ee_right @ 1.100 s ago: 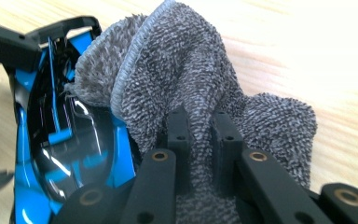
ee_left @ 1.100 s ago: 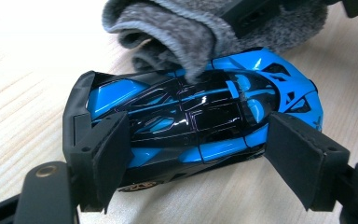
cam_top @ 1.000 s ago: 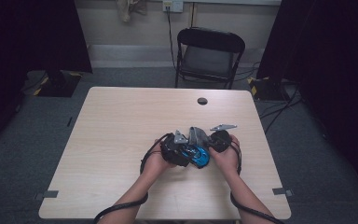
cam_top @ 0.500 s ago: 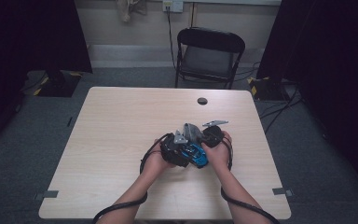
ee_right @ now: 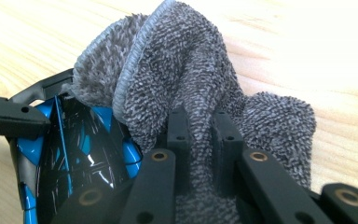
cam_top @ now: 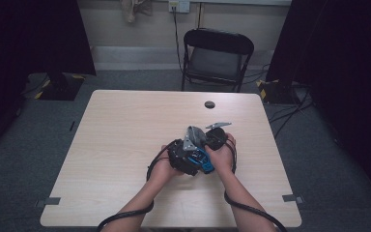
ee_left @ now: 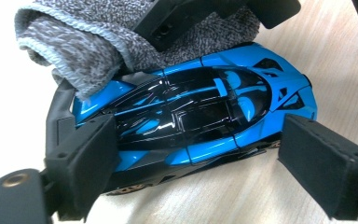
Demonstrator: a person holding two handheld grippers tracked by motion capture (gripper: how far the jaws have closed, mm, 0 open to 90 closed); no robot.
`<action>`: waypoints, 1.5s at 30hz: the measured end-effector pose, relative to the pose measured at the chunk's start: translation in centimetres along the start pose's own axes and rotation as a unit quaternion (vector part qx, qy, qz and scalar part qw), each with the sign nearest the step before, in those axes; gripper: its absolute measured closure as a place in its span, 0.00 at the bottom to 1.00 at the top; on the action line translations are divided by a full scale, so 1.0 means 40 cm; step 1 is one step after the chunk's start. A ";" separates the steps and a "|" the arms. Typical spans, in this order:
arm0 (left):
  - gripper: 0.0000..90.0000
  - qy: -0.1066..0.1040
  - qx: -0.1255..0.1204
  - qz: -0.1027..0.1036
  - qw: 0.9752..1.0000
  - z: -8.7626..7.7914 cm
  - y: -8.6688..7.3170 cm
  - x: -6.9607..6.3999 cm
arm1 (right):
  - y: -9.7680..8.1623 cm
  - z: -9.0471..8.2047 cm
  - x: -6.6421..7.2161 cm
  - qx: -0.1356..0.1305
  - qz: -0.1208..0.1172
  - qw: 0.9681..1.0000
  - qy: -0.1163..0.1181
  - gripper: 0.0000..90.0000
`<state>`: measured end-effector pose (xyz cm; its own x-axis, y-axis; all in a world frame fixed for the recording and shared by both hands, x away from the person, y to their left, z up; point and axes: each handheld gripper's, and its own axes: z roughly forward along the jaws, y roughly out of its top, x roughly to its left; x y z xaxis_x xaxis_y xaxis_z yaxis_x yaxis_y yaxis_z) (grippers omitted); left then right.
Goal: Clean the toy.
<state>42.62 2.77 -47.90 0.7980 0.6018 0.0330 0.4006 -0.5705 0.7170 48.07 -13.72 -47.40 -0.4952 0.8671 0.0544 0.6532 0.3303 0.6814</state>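
**Blue toy car between open jaws, grey cloth pinched over its end**

The pale wooden table [cam_top: 125, 145] carries everything, and a black folding chair [cam_top: 216, 55] stands beyond its far edge; a small dark round disc [cam_top: 209, 104] lies on the tabletop near that edge, well apart from the hands.

The left gripper [ee_left: 196, 154] sits just right of the table's middle in the high view; its jaws have just been opening, and they stand wide on either side of the glossy blue and black toy sports car [ee_left: 191, 121], which rests on its wheels on the wood; the left pad lies against or just beside the car's flank, the right pad stands clear of it.

The right gripper [ee_right: 199, 135] has its jaws closed tight on a fold of the grey fuzzy microfibre cloth [ee_right: 191, 84]; the cloth bunches upward and drapes against one end of the car, touching its bodywork; whether that end is the nose or the tail I cannot tell.
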 end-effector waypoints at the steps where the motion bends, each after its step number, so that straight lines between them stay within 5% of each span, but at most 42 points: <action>1: 0.12 0.001 0.002 0.002 1.000 0.000 0.000 -0.001 | 0.001 0.001 0.001 0.000 0.003 1.000 -0.001 0.90; 9: 0.13 0.002 -0.005 0.001 1.000 -0.001 -0.004 -0.002 | 0.008 0.009 0.010 -0.005 0.005 1.000 -0.005 0.89; 20: 0.15 -0.011 -0.011 -0.010 1.000 -0.007 -0.005 0.000 | 0.036 0.004 0.011 -0.017 0.043 0.999 -0.010 0.90; 28: 0.16 -0.016 -0.019 -0.021 0.999 -0.008 -0.007 0.009 | 0.042 -0.035 -0.010 -0.033 0.027 0.999 -0.011 0.90; 39: 0.18 -0.013 -0.014 -0.039 0.999 -0.010 -0.001 0.012 | -0.035 -0.114 -0.110 -0.031 0.033 0.999 -0.023 0.90; 45: 0.19 0.001 -0.012 -0.057 0.998 -0.008 0.006 0.004 | -0.086 -0.103 -0.107 -0.009 0.025 0.999 -0.025 0.90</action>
<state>42.70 2.90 -47.51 0.7475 0.6624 -0.0489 0.4780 -0.4854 0.7321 45.57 -20.10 -46.97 -0.4324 0.9002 0.0519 0.6662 0.2801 0.6911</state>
